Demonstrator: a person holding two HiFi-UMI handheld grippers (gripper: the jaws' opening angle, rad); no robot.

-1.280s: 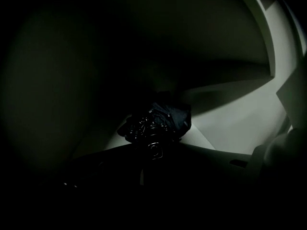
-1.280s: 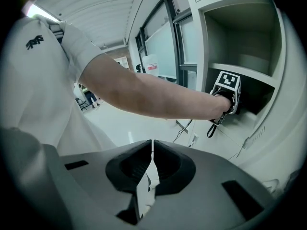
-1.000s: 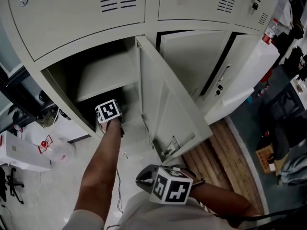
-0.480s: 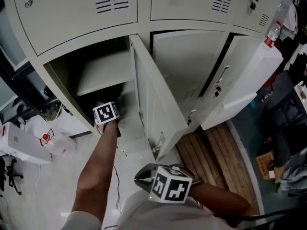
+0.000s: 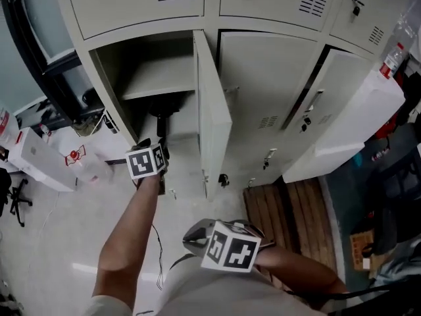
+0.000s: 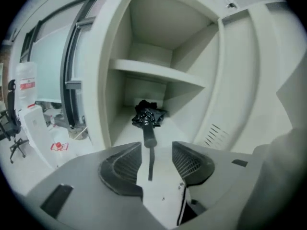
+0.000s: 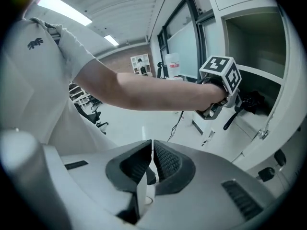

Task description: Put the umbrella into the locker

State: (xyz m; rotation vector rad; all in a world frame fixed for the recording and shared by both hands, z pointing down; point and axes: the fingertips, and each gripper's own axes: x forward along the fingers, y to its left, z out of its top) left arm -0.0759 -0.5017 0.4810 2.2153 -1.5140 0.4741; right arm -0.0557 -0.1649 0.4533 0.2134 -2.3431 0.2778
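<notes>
A black folded umbrella [image 6: 148, 115] lies on the floor of the open locker's [image 6: 117, 42] lower compartment, under a shelf, with its handle and strap pointing out at me. In the head view the umbrella [image 5: 163, 116] sits just beyond my left gripper [image 5: 158, 155]. The left gripper [image 6: 156, 150] is outside the locker's mouth, its jaws apart and closing. Only the strap's end shows in the gap, and the pads do not press on it. My right gripper [image 7: 150, 163] is shut with nothing in it, low by my body [image 5: 196, 237]. From there I see the left gripper [image 7: 221, 110].
The locker's door [image 5: 212, 110] stands open, edge-on, right of the compartment. A neighbouring locker door [image 5: 342, 117] is open at the right. A wooden pallet [image 5: 289, 209] lies on the floor below it. A white box [image 5: 39, 163], a plastic bottle [image 5: 89, 170] and a cable [image 5: 158, 242] lie at the left.
My left gripper has drawn back out of the locker's mouth, and the umbrella stays inside. The view has shifted, and the locker's door now looks more edge-on. The right gripper has shifted slightly.
</notes>
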